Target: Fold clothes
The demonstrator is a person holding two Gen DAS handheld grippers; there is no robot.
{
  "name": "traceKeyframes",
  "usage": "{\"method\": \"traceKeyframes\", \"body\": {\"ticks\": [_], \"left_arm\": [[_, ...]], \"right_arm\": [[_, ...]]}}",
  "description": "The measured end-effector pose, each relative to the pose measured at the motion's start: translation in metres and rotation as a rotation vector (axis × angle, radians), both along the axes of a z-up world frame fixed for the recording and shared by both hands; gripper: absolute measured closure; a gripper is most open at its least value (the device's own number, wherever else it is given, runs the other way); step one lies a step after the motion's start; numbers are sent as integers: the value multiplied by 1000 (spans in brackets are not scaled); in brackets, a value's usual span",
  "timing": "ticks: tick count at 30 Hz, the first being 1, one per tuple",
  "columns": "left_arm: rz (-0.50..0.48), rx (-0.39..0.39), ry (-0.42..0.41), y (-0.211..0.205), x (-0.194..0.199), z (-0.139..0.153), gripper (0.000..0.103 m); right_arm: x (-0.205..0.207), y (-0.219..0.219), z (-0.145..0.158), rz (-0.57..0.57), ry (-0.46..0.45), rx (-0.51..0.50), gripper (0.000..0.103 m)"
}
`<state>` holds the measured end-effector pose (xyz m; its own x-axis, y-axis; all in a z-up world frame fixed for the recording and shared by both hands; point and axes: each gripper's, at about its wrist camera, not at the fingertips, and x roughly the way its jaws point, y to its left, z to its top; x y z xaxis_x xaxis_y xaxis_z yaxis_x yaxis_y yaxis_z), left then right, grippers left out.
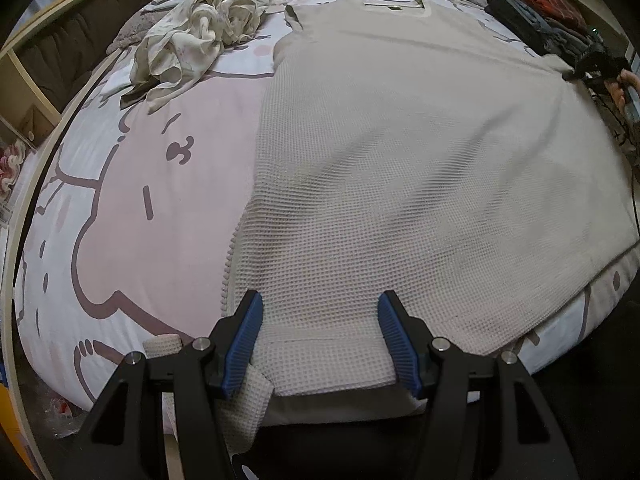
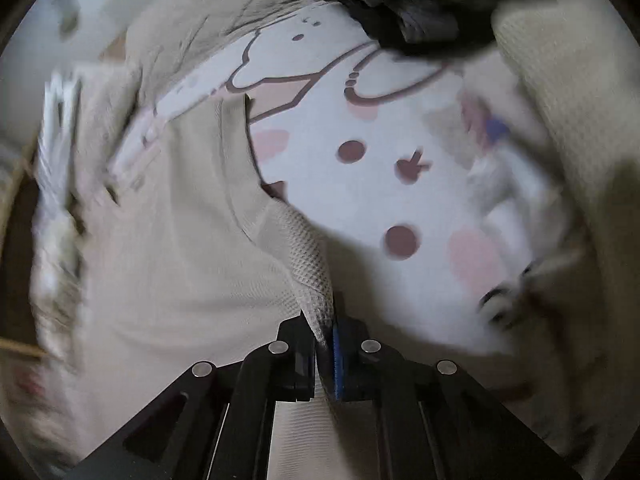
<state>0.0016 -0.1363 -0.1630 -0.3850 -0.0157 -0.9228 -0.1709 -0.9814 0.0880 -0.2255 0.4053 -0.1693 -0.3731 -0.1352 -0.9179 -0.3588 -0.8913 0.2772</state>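
At the bedspread (image 1: 120, 216) edge, right gripper (image 2: 326, 344) pinches shirt (image 1: 400, 152).

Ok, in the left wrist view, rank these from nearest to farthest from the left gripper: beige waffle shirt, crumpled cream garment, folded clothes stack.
1. beige waffle shirt: its hem lies between the left gripper fingers.
2. crumpled cream garment: upper left on the bed.
3. folded clothes stack: far upper right corner.

hand-held gripper (image 1: 320, 340) | black frame | blue ribbed pads | silver screws
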Motion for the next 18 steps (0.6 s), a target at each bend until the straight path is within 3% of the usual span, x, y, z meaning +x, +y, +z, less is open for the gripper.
{"method": "traceKeyframes", "body": {"ticks": [2,4,6,8,9,11,13,14,17,18], "left_arm": [[1,8,0,-2,0,0,42],[5,15,-1,-3,0,1,42],[7,13,-2,-2,1,1,42],[12,18,-7,-1,1,3,42],[21,34,-15,-2,0,6,42],[42,75,-24,-6,0,13,43],[72,146,21,-12,1,30,43],[87,174,51,-15,1,39,43],[155,210,123,-28,-5,57,42],[169,209,127,-31,-9,58,42]], "right_arm": [[-5,-4,-20,51,-72,28,96],[-3,-7,-29,69,-86,50,95],[2,-8,-25,69,-47,61,80],[11,-7,-11,48,-6,94,32],[20,-6,4,37,38,135,31],[38,-11,31,81,103,191,31],[61,-19,53,171,148,217,35],[77,-29,61,240,154,252,50],[116,-56,68,418,126,320,74],[126,-64,62,466,93,312,76]]}}
